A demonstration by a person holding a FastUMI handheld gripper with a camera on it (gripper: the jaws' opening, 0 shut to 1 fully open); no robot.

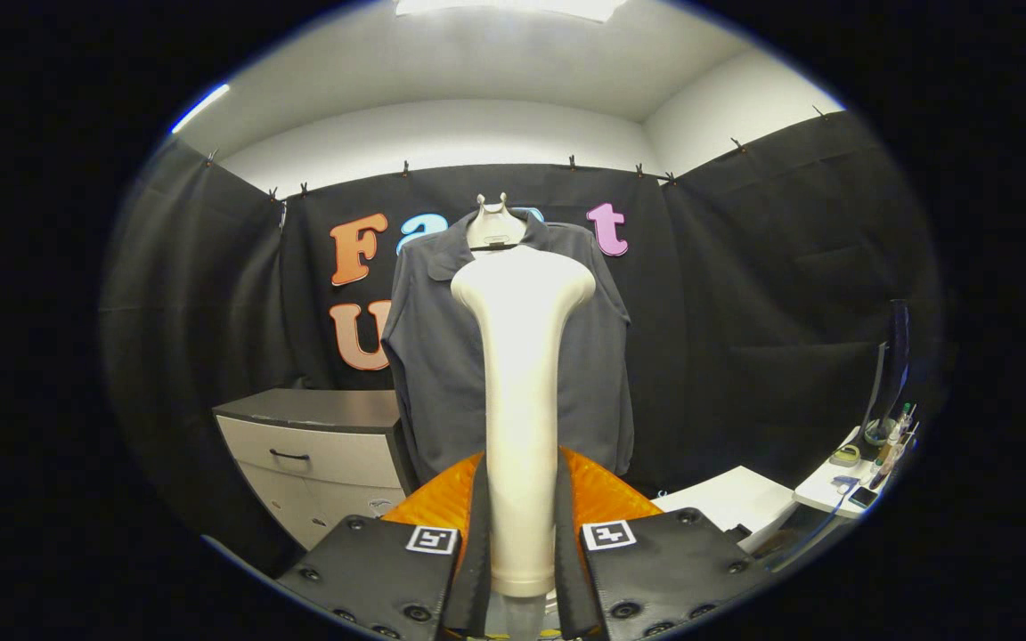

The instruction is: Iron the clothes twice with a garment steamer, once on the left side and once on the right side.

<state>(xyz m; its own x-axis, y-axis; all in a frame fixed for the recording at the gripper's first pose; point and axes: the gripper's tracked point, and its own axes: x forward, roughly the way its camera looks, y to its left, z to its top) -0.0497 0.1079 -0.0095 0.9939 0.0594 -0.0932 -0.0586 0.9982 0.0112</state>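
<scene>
Gripper (522, 552) clamped on garment steamer (522, 356) handle, both fingers pressing it. Steamer upright, head up. Grey shirt (442, 356) hangs straight ahead, far side, not touching yet; needs fwd reach w/ slight shift left.

I saw the steamer (522, 374) as smooth, faintly glossy plastic, clamped between my tongs (520, 543). The shirt (442, 356) looked like matt woven cloth, the cabinet (317, 445) smooth laminate with a dull top.
</scene>
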